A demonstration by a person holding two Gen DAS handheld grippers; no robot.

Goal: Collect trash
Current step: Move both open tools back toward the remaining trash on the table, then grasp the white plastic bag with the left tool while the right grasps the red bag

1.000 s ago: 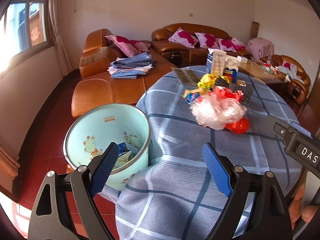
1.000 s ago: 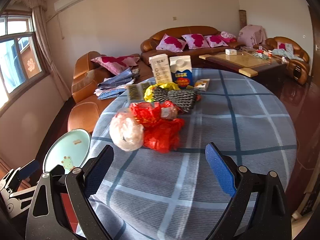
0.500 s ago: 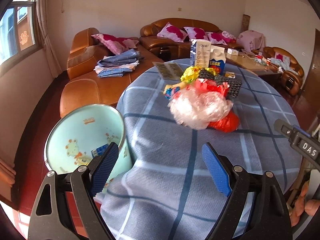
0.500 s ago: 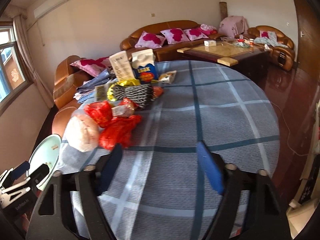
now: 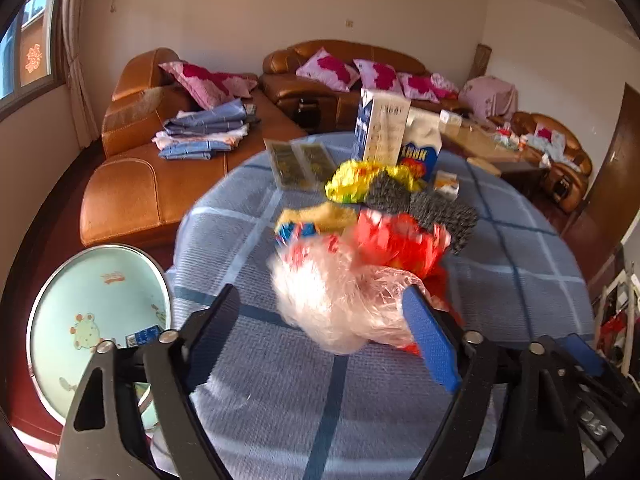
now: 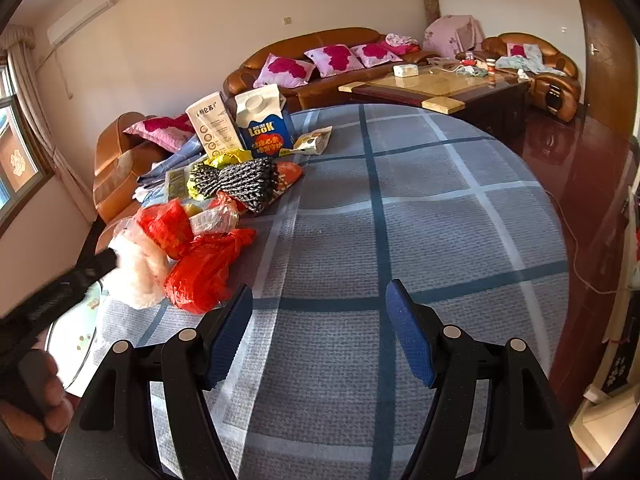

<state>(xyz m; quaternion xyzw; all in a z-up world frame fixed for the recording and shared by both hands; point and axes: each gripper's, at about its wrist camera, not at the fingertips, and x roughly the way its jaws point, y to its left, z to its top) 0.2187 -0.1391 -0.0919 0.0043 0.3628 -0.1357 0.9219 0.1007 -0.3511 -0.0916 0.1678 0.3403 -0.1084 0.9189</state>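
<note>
The round table (image 5: 520, 280) looks closer to the left gripper (image 5: 320, 332) than a second ago. Its jaws are closing, with the clear plastic bag (image 5: 340, 304) now between them, not squeezed yet. The green bin (image 5: 96, 320), seen well only here, sits to its left. The right gripper (image 6: 320, 328) hangs half open and empty; far ahead, a carton (image 6: 264, 124) reads "LOOK".
</note>
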